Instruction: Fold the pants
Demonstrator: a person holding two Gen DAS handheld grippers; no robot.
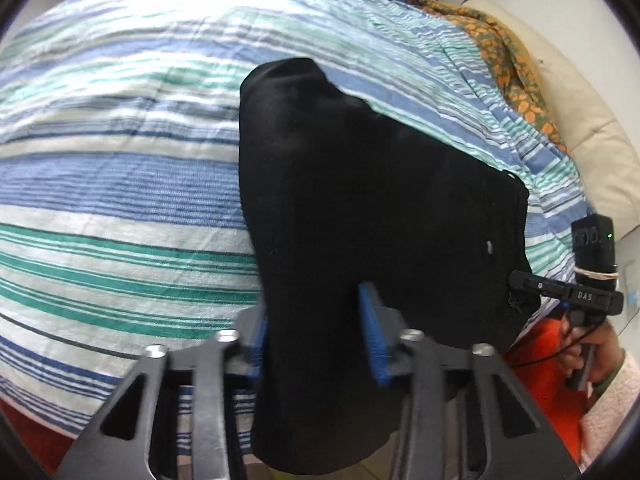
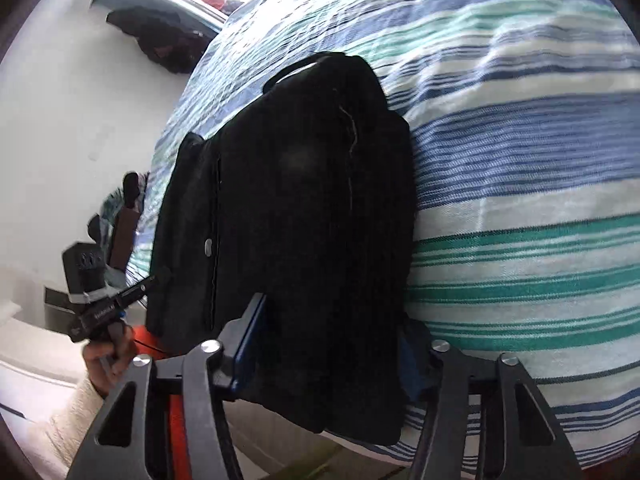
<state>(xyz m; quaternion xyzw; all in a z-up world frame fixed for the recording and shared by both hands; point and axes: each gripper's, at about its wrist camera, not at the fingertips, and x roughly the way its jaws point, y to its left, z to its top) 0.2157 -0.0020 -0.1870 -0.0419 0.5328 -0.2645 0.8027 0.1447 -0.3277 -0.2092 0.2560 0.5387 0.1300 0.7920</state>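
White capitals reading "DAS" stand on the black body of the right tongs (image 1: pixel 516 278), seen from the left wrist camera, while lettering on the left tongs (image 2: pixel 150 278) in the right wrist view is too blurred to read.

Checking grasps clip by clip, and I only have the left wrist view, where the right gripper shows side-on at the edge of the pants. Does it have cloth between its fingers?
Observer: Yes. In the right wrist view the black pants sit inside the right gripper, pressed from both sides.
Operator: Which part of the pants?
Observer: The near end, which hangs over the edge of the striped bedspread.
Operator: Anything on the fabric that I can't see?
Observer: A pale loose thread runs down the top layer.
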